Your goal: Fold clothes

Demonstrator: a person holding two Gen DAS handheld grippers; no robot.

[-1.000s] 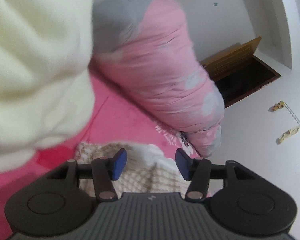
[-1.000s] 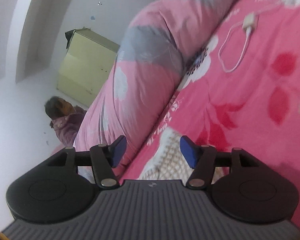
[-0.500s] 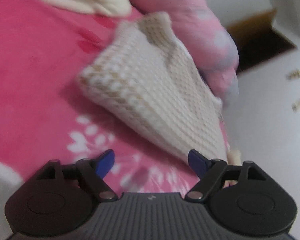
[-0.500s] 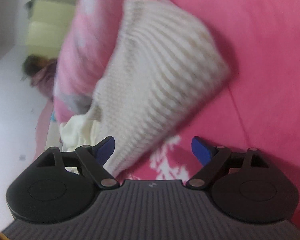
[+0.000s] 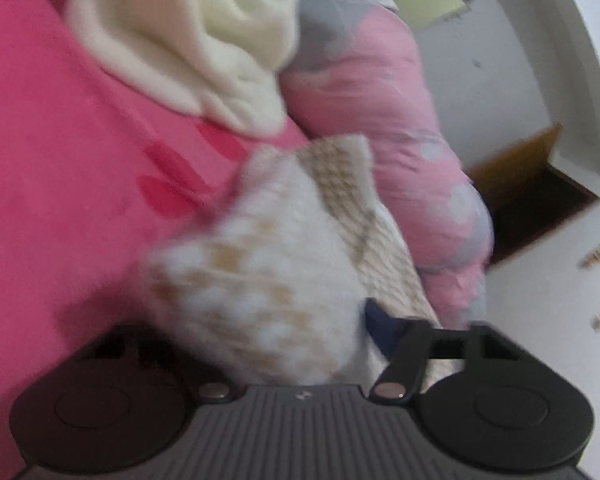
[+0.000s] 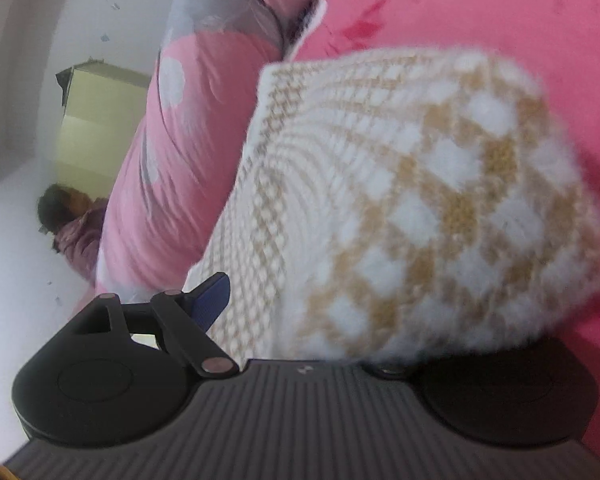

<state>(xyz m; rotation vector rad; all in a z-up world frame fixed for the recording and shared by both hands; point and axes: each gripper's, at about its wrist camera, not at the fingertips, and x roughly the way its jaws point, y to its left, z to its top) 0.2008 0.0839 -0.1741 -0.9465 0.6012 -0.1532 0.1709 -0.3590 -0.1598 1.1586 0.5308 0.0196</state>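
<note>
Left tongs (image 5: 300, 324) are closing and right tongs (image 6: 320, 312) narrowing slightly around the soft, light knitted sweater (image 6: 420, 200), best gripped at its 6 o'clock edge; pad contact cannot be told.

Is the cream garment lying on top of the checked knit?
No, in the left wrist view the cream garment lies on the pink sheet farther back, apart from the checked knit.

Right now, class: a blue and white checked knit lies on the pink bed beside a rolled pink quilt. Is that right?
Not quite. The knit is tan and white, not blue, as the right wrist view shows. It does lie on the pink bed beside the rolled pink quilt.
</note>
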